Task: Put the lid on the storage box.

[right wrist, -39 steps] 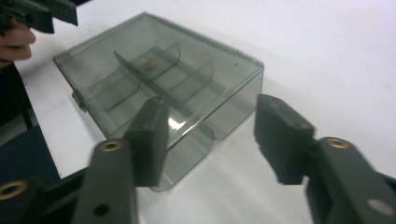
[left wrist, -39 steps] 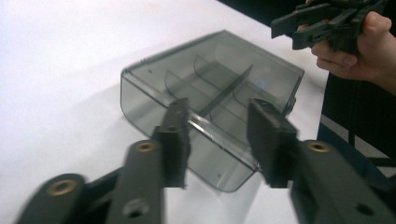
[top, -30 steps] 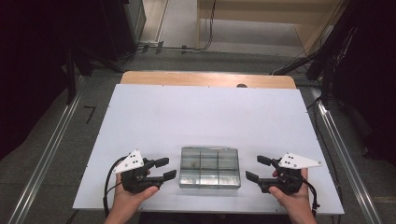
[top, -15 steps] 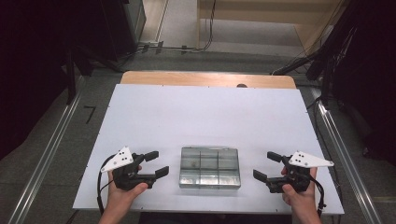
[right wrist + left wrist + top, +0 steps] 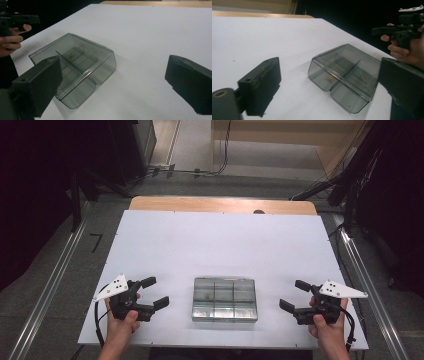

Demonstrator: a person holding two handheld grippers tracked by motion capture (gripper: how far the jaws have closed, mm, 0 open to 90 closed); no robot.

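I see the white table (image 5: 220, 245) carrying a clear grey compartment box (image 5: 224, 298) near the middle of its near edge, flat on the surface with a small brownish speck in one compartment. My left gripper (image 5: 152, 292) sits toward the near left corner and my right gripper (image 5: 296, 295) toward the near right corner, each well apart from the box. Both have just been opening and now stand spread wide with nothing between the jaws.

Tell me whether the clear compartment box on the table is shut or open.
Shut, it seems. The clear box lies flat with a smooth transparent lid over its dividers, no edge raised. One small yellowish item sits inside.
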